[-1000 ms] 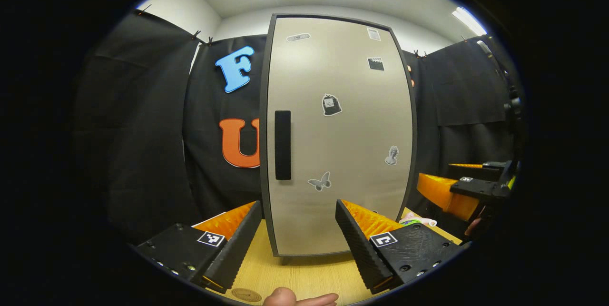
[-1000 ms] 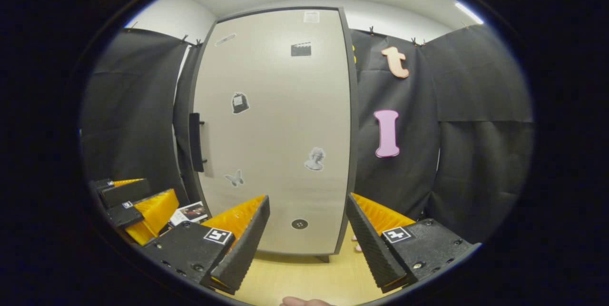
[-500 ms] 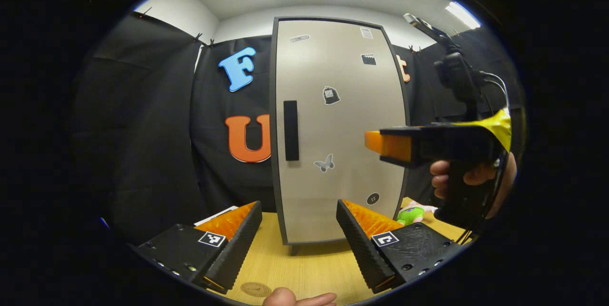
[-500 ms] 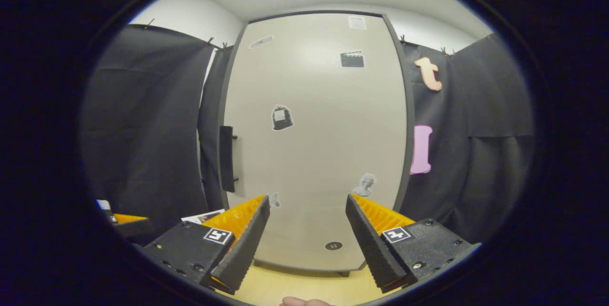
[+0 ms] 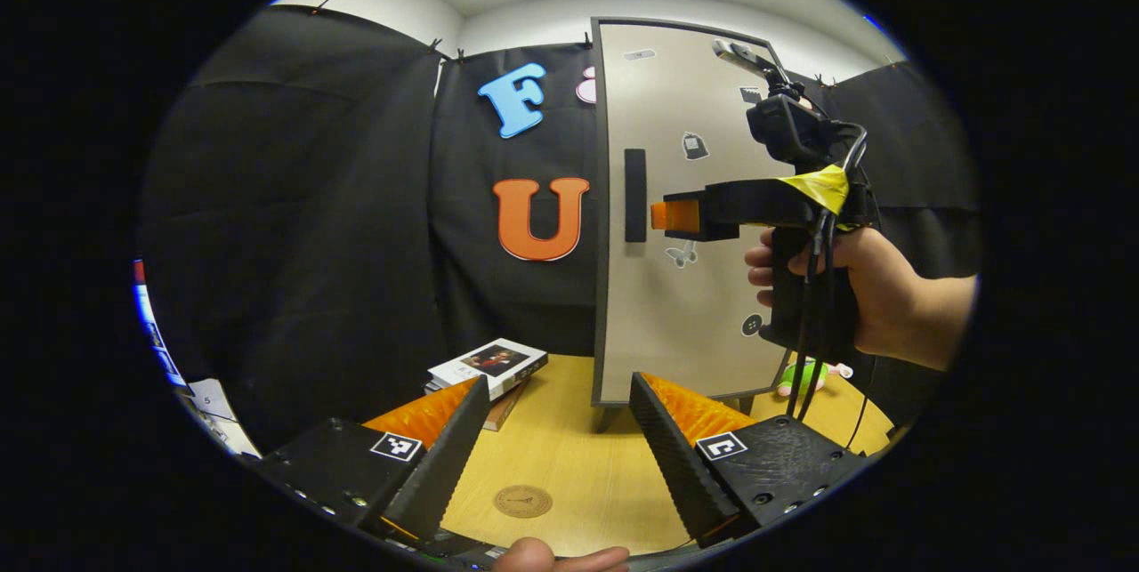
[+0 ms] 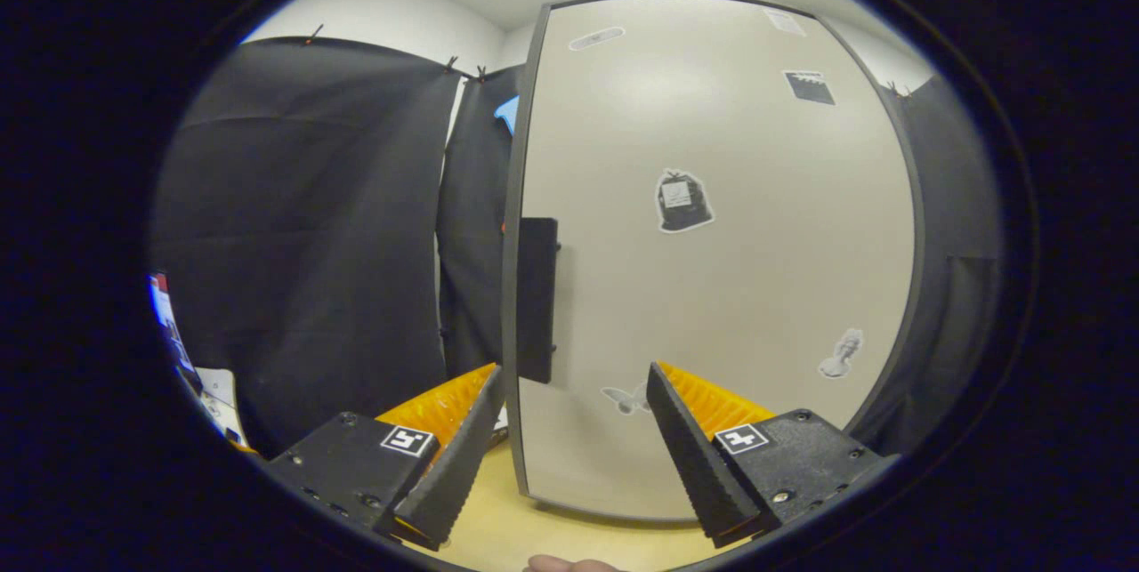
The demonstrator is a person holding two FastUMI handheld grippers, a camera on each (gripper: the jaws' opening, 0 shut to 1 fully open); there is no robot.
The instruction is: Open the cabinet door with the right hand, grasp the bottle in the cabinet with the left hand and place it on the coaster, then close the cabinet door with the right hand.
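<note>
You are in a staged recording booth, black cloth walls clipped up around a wooden table, a sticker-covered cabinet, ceiling strip lights.

- Books: lying stacked on the table's far left, near the black cloth.
- Toy: green and pink, lying on the table at far right, partly hidden.
- Table: light wood, running under everything.
- Papers: showing at the left edge, partly cut off.
</note>
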